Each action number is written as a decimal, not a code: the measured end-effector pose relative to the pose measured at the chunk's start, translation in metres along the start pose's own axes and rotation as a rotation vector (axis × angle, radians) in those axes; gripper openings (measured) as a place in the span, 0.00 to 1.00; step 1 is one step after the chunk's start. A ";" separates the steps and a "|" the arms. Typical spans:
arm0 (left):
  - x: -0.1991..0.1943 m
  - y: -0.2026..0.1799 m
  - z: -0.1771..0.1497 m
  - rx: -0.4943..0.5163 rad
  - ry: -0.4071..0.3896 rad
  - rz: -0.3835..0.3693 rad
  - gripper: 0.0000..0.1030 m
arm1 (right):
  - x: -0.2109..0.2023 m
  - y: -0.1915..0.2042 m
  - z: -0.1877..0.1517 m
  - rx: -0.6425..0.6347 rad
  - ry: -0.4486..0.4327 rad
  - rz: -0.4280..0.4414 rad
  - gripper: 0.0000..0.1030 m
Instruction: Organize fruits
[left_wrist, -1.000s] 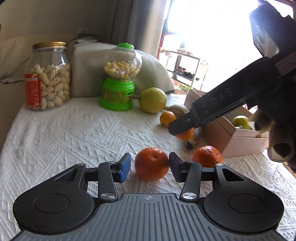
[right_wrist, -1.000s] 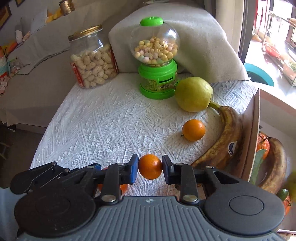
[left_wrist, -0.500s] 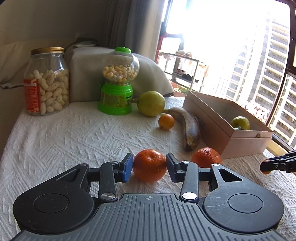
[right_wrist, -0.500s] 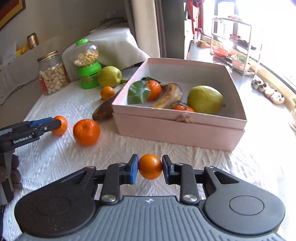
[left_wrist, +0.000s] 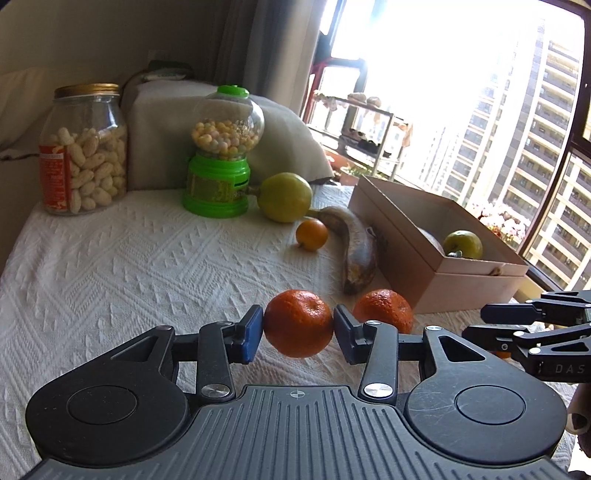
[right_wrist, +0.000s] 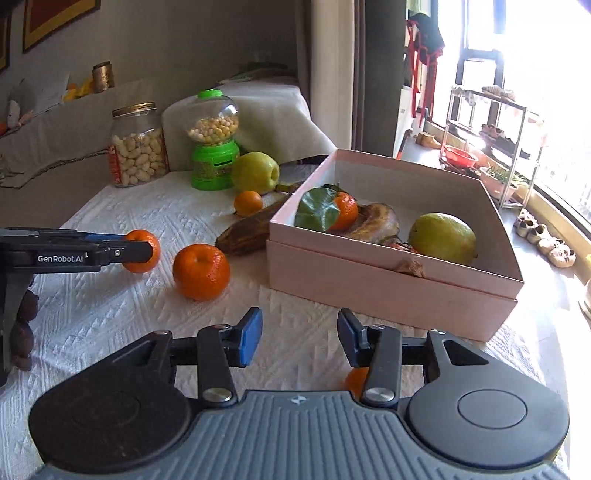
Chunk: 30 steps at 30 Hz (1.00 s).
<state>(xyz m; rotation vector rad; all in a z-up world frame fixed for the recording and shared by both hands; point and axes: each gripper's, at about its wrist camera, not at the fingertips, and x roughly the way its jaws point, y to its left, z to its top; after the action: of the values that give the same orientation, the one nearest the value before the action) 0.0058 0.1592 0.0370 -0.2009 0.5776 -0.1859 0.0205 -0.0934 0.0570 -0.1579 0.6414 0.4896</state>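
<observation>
The left hand-held gripper (left_wrist: 298, 334) grasps an orange (left_wrist: 298, 323) between its blue pads, over the white-clothed surface (left_wrist: 129, 266). The right hand-held gripper (right_wrist: 299, 334) stands released, jaws apart with nothing between them; a small orange (right_wrist: 355, 380) peeks out beneath its right finger, on the cloth. A second orange (right_wrist: 201, 271) sits on the surface just short of the pink box (right_wrist: 388, 291), with a browned banana (right_wrist: 251, 229) lying against the box's left wall. Inside the box are a leafy orange (right_wrist: 345, 210), another banana (right_wrist: 375, 221) and a green-yellow fruit (right_wrist: 441, 238). Farther back, a tiny orange (right_wrist: 248, 203) and a green apple (right_wrist: 255, 172) rest near a green candy dispenser (right_wrist: 214, 142) and a jar (right_wrist: 138, 149) of peanuts.
</observation>
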 end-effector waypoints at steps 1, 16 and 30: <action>-0.003 0.000 0.001 -0.003 -0.006 -0.002 0.46 | 0.005 0.009 0.002 -0.024 -0.006 0.020 0.44; -0.018 0.008 -0.002 -0.107 -0.002 -0.022 0.46 | 0.037 0.037 0.018 -0.075 0.037 0.113 0.47; 0.019 -0.059 -0.027 0.073 0.024 -0.136 0.46 | -0.024 -0.027 -0.017 0.012 0.033 0.053 0.53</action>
<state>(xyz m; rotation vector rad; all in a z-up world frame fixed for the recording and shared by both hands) -0.0006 0.0948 0.0191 -0.1671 0.5806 -0.3409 0.0076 -0.1316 0.0575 -0.1376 0.6817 0.5349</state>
